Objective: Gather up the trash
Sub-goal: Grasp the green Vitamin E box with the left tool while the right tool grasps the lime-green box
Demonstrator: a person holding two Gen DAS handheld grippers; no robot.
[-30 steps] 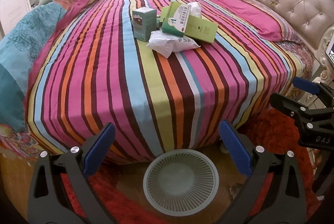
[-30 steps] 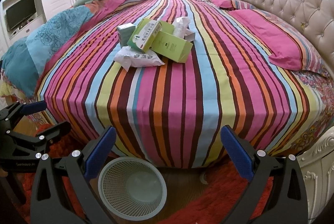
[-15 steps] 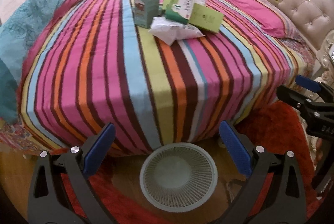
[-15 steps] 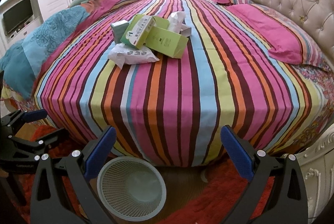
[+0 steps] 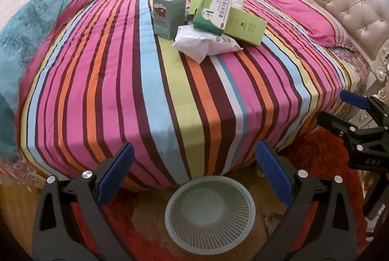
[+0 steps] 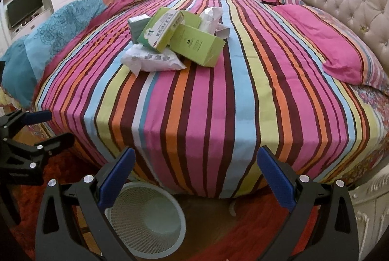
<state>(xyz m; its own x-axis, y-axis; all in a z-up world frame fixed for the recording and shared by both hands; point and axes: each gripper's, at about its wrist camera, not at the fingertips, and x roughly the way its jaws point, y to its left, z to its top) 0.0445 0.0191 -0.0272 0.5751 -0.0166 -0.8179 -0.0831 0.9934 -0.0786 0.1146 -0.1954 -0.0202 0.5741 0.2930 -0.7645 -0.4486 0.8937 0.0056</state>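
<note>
Your left gripper (image 5: 194, 173) and right gripper (image 6: 195, 176) both hang at the foot of the striped bed (image 6: 218, 100), jaws spread wide and holding nothing. The trash sits piled mid-bed: a teal box (image 5: 168, 15), 2 green boxes (image 6: 197, 45) leaning together, and a white crumpled bag (image 6: 152, 59) lying nearest you. The mesh wastebasket (image 5: 210, 213) stands on the floor below your grippers.
</note>
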